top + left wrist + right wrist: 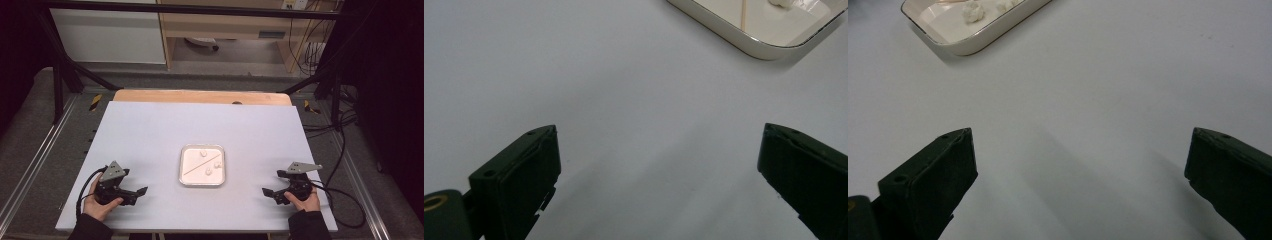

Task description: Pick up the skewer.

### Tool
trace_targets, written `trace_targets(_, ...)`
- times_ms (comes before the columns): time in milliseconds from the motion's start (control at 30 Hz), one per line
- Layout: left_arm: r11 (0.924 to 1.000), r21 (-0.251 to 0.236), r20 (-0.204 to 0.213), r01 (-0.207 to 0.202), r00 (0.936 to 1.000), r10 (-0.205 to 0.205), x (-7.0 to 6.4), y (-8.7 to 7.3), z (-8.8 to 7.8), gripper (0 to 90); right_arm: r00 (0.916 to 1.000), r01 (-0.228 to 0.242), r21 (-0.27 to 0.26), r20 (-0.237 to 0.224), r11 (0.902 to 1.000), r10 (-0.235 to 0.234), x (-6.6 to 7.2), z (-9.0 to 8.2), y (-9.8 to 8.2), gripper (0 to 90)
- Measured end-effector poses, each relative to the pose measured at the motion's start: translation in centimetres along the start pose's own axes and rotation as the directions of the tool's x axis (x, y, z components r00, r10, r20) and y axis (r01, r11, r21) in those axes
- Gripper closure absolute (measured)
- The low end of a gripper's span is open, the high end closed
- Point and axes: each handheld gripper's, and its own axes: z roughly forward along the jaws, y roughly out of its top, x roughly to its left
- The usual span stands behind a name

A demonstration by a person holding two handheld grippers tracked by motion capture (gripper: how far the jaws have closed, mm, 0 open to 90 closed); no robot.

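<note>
Sitting near the middle of the pale grey table top (150, 135), the shallow square white tray with a thin metallic rim (183, 165) holds a thin wooden stick (196, 166) lying slantwise and three small white lumps (208, 172) beside it. Left of the tray and well apart from it, the left gripper (141, 192) rests in a hand, jaws spread wide with nothing between them. Right of the tray, the right gripper (266, 192) gapes equally wide and holds nothing.
</note>
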Motion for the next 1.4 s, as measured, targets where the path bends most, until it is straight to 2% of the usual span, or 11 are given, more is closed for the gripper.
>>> trace_targets(367,1.0000,-0.002,0.004,-0.006,1.0000,0.006,-0.2,0.3,0.1,3.7,1.0000,-0.005,-0.006,-0.002,1.0000,0.005,0.0,-0.1,0.1,0.6)
trace_targets(867,0.9999,0.015,-0.015,-0.005,0.9999,0.005,-0.6,1.0,0.4,3.8,1.0000,-0.006,-0.008,0.000,1.0000,0.006,0.0,-0.2,0.1,0.6)
trace_targets(1033,0.9999,0.015,-0.017,-0.003,0.9999,0.003,-0.9,1.4,0.6,4.0,1.0000,-0.006,-0.006,0.000,1.0000,0.006,0.1,-0.2,0.1,0.6)
trace_targets(1400,0.9988,0.032,-0.014,-0.038,0.9992,0.038,-2.3,3.4,1.3,4.0,1.0000,-0.002,0.000,0.000,1.0000,0.002,0.1,-0.1,0.1,0.6)
